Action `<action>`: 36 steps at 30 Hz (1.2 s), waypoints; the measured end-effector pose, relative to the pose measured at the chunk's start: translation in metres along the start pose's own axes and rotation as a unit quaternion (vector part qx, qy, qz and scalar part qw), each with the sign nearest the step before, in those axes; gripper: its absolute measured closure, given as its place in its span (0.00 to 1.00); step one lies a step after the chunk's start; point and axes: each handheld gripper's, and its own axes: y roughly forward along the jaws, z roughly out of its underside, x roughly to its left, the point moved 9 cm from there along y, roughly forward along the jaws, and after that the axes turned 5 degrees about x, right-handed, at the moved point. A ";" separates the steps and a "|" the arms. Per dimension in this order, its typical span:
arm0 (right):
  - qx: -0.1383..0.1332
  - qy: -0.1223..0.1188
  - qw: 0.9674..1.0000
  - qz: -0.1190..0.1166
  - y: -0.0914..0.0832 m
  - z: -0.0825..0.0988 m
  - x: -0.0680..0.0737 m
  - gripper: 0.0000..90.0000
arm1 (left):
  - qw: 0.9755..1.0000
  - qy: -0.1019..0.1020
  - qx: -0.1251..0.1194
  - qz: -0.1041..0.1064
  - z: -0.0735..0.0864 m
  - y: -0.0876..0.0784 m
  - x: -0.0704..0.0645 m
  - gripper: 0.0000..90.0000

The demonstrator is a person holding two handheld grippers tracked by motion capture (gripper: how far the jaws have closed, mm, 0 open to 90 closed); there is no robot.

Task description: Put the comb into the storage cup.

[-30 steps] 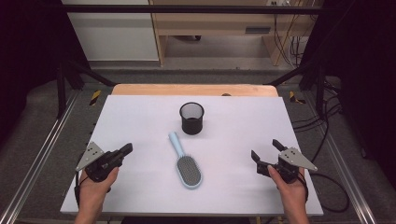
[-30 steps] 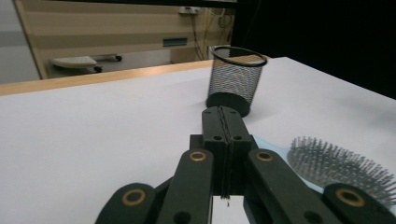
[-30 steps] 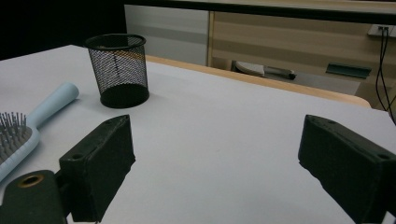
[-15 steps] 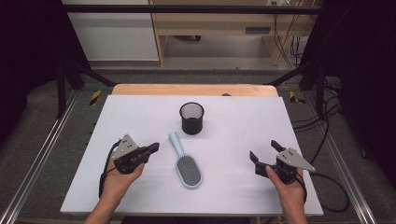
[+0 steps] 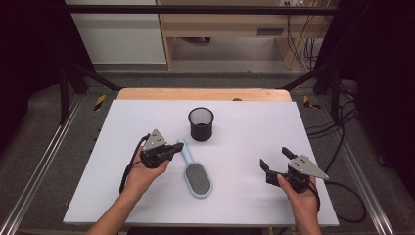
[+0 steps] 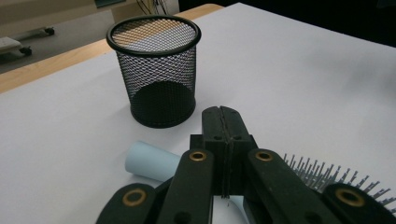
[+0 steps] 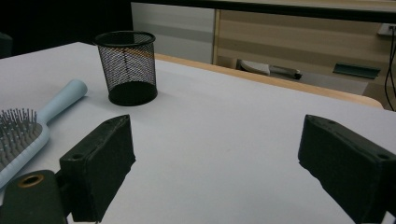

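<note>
1. High view: the light-blue plastic paddle hairbrush [image 5: 194, 174] is lying flat on the white counter [image 5: 244, 147], bristles facing up, its rounded handle pointing away from the person toward the black wire-mesh cup [image 5: 201, 124].
2. The left gripper [image 5: 172, 150] is hovering right at the brush's handle, its black fingers [image 5: 169, 151] pressed together with nothing between them.
3. In the left gripper view, the closed fingers [image 6: 224, 128] are sitting above the pale handle, whose blunt round end is showing just to their left; whether they are touching it cannot be told.
4. The brush's thin grey bristles are fanning out at that view's lower right, and the mesh cup is standing upright just beyond the fingertips.
5. The right gripper [image 5: 275, 160] is resting well apart from the brush, toward the counter's right edge.
6. In the right gripper view, its two blocky matte fingers [image 7: 100, 163] are standing wide apart, holding nothing, with bare counter between them.
7. The cup is cylindrical, open-topped, with a solid dark base and a smooth rim.
</note>
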 end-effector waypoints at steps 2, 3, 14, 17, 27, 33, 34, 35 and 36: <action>-0.001 0.000 1.000 -0.001 0.000 -0.001 0.000 0.12 | 1.000 0.003 0.004 0.001 0.000 0.005 0.000 1.00; 0.000 -0.001 1.000 -0.001 0.000 0.000 0.001 0.12 | 1.000 0.004 0.006 0.002 0.001 0.006 0.000 1.00; 0.009 -0.002 1.000 -0.006 0.003 0.002 0.004 0.11 | 1.000 0.002 0.015 0.000 0.005 0.018 0.007 1.00; 0.009 -0.003 1.000 -0.006 0.003 0.002 0.005 0.11 | 1.000 0.002 0.016 0.000 0.005 0.020 0.007 1.00; 0.011 -0.003 1.000 -0.009 0.004 0.002 0.006 0.11 | 0.999 0.005 0.033 -0.004 0.009 0.029 0.011 1.00; 0.012 -0.003 1.000 -0.009 0.005 0.002 0.007 0.11 | 0.999 0.007 0.047 -0.005 0.011 0.041 0.014 1.00; 0.012 -0.003 1.000 -0.009 0.004 0.002 0.006 0.11 | 0.999 0.010 0.051 -0.006 0.011 0.044 0.015 1.00; 0.012 -0.003 1.000 -0.009 0.004 0.002 0.006 0.11 | 0.999 0.010 0.053 -0.005 0.011 0.046 0.015 1.00; 0.012 -0.003 1.000 -0.010 0.004 0.002 0.006 0.11 | 0.998 0.009 0.055 -0.006 0.011 0.049 0.016 1.00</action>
